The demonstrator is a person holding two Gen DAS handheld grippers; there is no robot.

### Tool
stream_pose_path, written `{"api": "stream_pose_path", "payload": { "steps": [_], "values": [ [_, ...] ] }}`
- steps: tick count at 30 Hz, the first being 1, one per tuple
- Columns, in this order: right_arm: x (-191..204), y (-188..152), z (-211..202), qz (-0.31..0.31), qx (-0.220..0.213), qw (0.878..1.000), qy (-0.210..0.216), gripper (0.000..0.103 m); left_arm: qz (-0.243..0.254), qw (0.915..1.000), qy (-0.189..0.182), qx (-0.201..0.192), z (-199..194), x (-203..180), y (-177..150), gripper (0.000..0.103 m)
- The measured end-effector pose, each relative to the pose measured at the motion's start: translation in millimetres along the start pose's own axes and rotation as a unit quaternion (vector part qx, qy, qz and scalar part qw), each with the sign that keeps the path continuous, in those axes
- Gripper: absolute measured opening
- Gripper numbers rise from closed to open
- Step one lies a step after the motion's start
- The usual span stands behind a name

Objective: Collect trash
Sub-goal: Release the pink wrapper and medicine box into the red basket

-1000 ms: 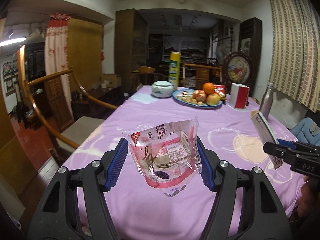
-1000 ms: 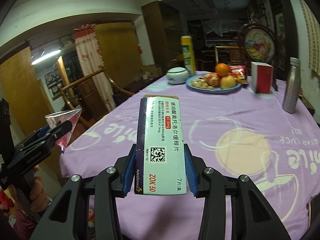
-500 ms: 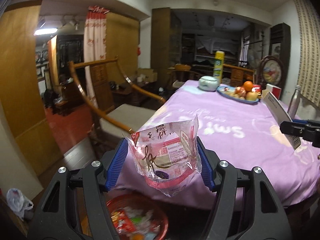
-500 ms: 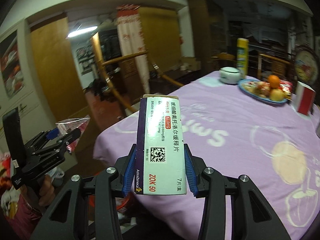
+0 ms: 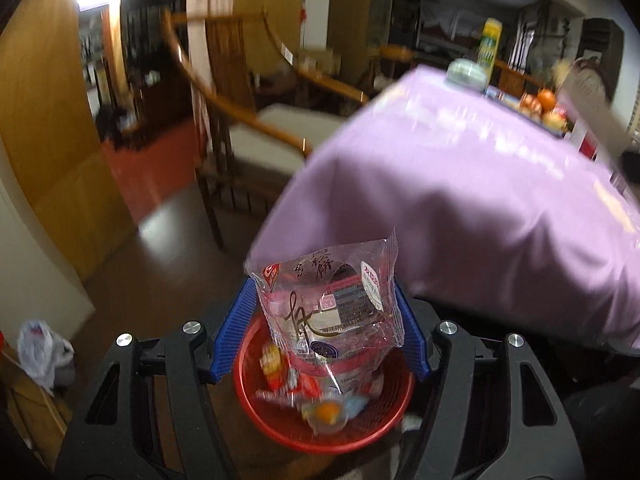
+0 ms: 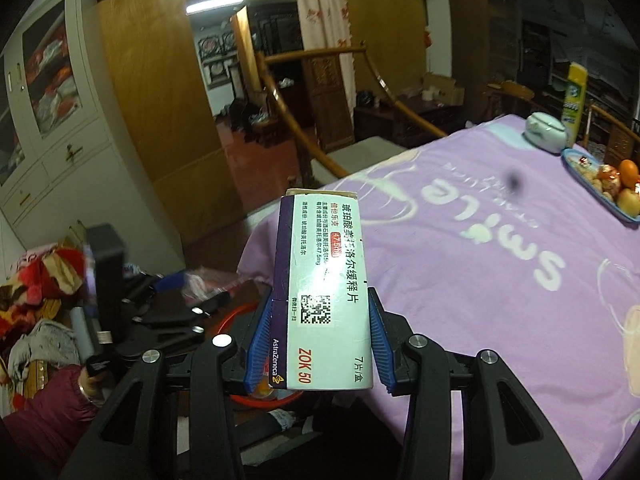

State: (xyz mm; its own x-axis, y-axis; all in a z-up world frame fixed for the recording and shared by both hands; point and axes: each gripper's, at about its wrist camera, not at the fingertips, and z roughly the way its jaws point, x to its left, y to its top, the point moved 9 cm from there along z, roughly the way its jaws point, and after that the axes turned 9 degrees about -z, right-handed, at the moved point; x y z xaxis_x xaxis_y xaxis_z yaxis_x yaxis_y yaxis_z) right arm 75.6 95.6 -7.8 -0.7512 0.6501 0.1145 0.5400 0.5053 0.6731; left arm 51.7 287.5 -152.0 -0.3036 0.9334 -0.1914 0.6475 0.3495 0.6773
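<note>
A left gripper (image 5: 320,332) pinches a clear snack wrapper (image 5: 330,306) between its blue pads (image 5: 236,328), holding it upright directly above a red basket (image 5: 280,432) that stands on the dark floor. The basket already holds several pieces of packaging and something orange (the contents are blurred, so no more can be told). Beside the basket, on its far right side, the draped edge of a table under a purple tablecloth (image 5: 480,208) hangs down; beyond the basket, a wooden armchair (image 5: 256,128) stands at the table's side. A white plastic bag (image 5: 40,344) lies on the floor well to the basket's left.

The right gripper (image 6: 318,344) clamps a white medicine box (image 6: 328,292) marked "ZOK 50" between its own blue pads (image 6: 256,344), the box standing on end and hiding most of the basket's red rim (image 6: 228,320), which shows low behind it. Farther along the tablecloth (image 6: 480,272) from the basket sit a pale lidded pot (image 6: 546,132), a yellow can (image 6: 574,100) and a blue plate of fruit (image 6: 580,172). The other gripper (image 6: 172,312) appears as a blurred black shape left of the box.
</note>
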Motion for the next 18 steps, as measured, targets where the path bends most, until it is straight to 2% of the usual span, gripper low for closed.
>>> {"api": "stream_pose_path", "payload": {
  "steps": [3,4,7,8,10,14,16,18],
  "values": [
    [5,-2,15,-0.002,0.016,1.000,0.007,0.044,-0.026,0.9983,-0.004,0.052,31,15,-23,0.071],
    [7,-3,19,-0.002,0.021,1.000,0.010,0.044,-0.038,0.9971,-0.004,0.066,37,21,-29,0.077],
    [9,-5,31,-0.003,0.032,0.999,0.017,0.044,-0.058,0.9949,-0.004,0.082,43,33,-30,0.085],
    [11,-6,33,-0.004,0.035,0.999,0.019,0.044,-0.064,0.9946,-0.004,0.082,40,36,-27,0.091],
    [12,-6,40,-0.007,0.041,0.999,0.025,0.044,-0.072,0.9950,0.009,0.069,34,46,-20,0.094],
    [25,-10,50,-0.019,0.054,0.998,0.038,0.044,-0.071,0.9956,0.053,0.031,16,59,-2,0.096],
    [34,-12,58,-0.029,0.063,0.996,0.048,0.044,-0.068,0.9937,0.088,0.010,9,70,6,0.096],
    [45,-16,63,-0.039,0.073,0.995,0.057,0.044,-0.068,0.9920,0.106,-0.002,5,79,10,0.096]
  ]
}}
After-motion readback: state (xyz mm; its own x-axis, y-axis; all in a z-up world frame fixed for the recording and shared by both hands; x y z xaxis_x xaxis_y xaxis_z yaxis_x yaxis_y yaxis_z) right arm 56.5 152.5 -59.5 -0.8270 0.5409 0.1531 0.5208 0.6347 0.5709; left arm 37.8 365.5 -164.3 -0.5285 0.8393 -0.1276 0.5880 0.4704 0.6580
